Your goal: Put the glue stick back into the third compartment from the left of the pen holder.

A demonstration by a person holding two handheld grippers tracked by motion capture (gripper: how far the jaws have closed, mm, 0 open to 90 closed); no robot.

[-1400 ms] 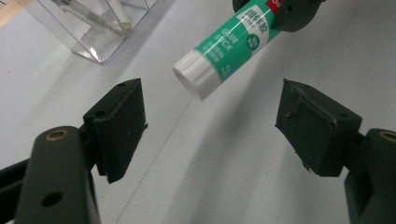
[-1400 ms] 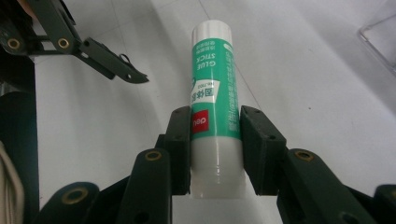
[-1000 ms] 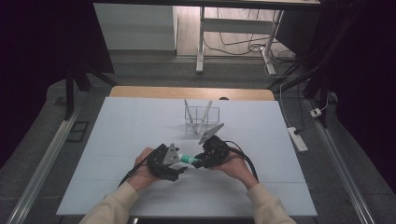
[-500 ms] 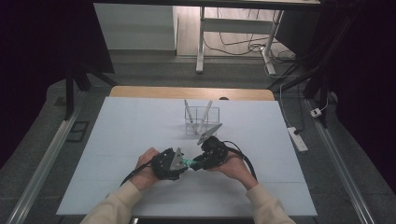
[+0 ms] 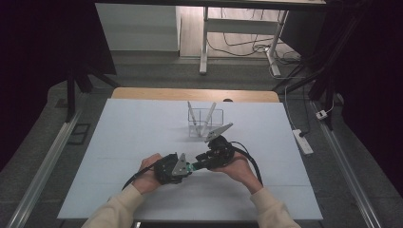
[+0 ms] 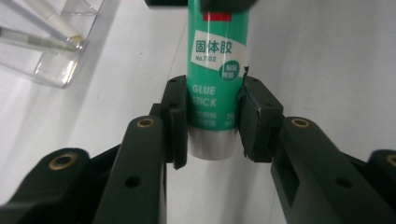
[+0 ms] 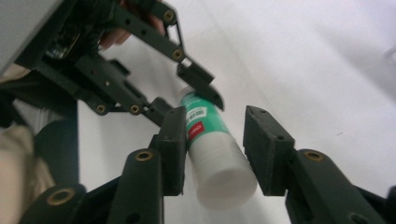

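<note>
A green glue stick (image 5: 192, 167) with a white cap hangs just above the white table (image 5: 119, 142), near its front middle. My left gripper (image 5: 187, 169) is shut on the stick's silver-and-green base end (image 6: 217, 51), and its pads (image 6: 177, 116) press both sides. My right gripper (image 5: 200, 164) faces it from the right, open around the white cap (image 7: 222, 172). One pad (image 7: 175, 140) touches the cap and a narrow gap shows at the other. The left gripper (image 7: 184, 100) appears beyond the stick in the right gripper view.
A clear plastic holder (image 5: 205, 122) with two pens leaning in it stands just behind the grippers; its corner (image 6: 60, 51) lies close to the stick. A white power strip (image 5: 302, 141) lies off the table's right edge.
Both grippers stay joined at the glue stick and have barely shifted; the hands have only edged slightly.
</note>
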